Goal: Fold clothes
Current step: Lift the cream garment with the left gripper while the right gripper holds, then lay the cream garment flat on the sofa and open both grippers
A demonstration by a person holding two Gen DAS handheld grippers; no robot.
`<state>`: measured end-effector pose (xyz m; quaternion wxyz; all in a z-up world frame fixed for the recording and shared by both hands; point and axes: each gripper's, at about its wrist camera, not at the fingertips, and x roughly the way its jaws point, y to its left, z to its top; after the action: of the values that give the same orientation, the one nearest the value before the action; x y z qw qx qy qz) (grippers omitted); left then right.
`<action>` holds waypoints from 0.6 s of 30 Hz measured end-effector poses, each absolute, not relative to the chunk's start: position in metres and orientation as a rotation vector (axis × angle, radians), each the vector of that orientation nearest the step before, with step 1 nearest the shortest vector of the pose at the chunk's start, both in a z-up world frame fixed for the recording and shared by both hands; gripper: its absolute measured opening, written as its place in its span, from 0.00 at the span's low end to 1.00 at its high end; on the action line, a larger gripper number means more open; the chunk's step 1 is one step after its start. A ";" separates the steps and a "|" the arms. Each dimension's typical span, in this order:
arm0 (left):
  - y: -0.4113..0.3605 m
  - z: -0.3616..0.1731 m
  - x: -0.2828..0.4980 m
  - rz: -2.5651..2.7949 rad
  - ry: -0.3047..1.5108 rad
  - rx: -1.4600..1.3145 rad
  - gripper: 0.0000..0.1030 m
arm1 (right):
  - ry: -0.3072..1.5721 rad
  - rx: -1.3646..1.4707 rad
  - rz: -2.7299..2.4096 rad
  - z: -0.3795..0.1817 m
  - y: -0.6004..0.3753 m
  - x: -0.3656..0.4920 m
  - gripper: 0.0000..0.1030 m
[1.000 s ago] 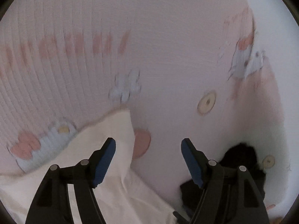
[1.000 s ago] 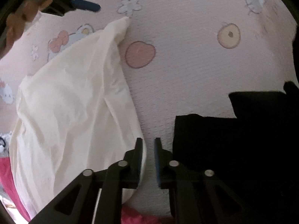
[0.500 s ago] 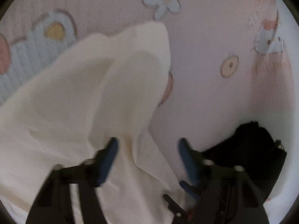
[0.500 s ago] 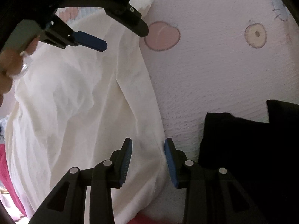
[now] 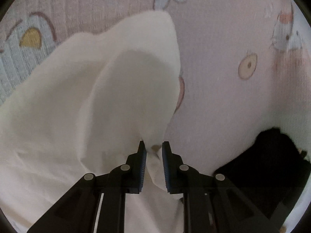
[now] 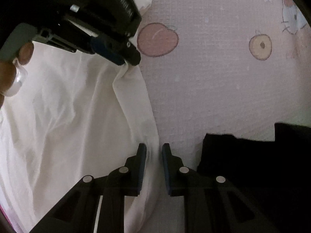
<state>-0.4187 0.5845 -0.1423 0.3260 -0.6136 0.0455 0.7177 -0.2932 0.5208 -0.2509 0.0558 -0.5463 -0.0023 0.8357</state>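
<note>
A cream garment (image 5: pixel 77 106) lies rumpled on a pink printed bed sheet (image 5: pixel 223 101). My left gripper (image 5: pixel 153 151) points steeply down, its jaws closing with a fold of the garment's right edge bunched between the blue pads. In the right wrist view the left gripper (image 6: pixel 128 61) pinches that same edge at the upper left. Nearer along that edge, on the cream garment (image 6: pixel 68 126), my right gripper (image 6: pixel 153 151) has its jaws closing with the hem caught between them.
A folded black garment (image 6: pixel 252 165) lies on the sheet just right of my right gripper; the black garment (image 5: pixel 272 165) also shows at the lower right of the left wrist view. A hand (image 6: pixel 11 73) holds the left gripper's handle. Bare sheet (image 6: pixel 213 87) stretches beyond.
Both grippers came down onto the cream garment's right edge. The left jaws went from wide open to pinched on the cloth. The right jaws opened a little, then narrowed around the hem.
</note>
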 end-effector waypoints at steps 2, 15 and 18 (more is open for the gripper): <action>0.581 -0.137 -0.420 1.889 0.054 -1.578 0.13 | -0.008 -1.642 2.516 -0.250 0.522 -0.297 0.14; 0.479 -0.086 -0.411 1.953 -0.180 -1.474 0.56 | 0.390 -1.631 2.547 -0.218 0.562 -0.310 0.58; 0.432 -0.069 -0.402 2.009 -0.214 -1.461 0.67 | 0.325 -1.703 2.577 -0.203 0.551 -0.308 0.58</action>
<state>-0.4024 0.4318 -0.0688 0.3187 -0.5553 -0.0815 0.7638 -0.3085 0.5506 -0.2027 0.0180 -0.5483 0.1045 0.8295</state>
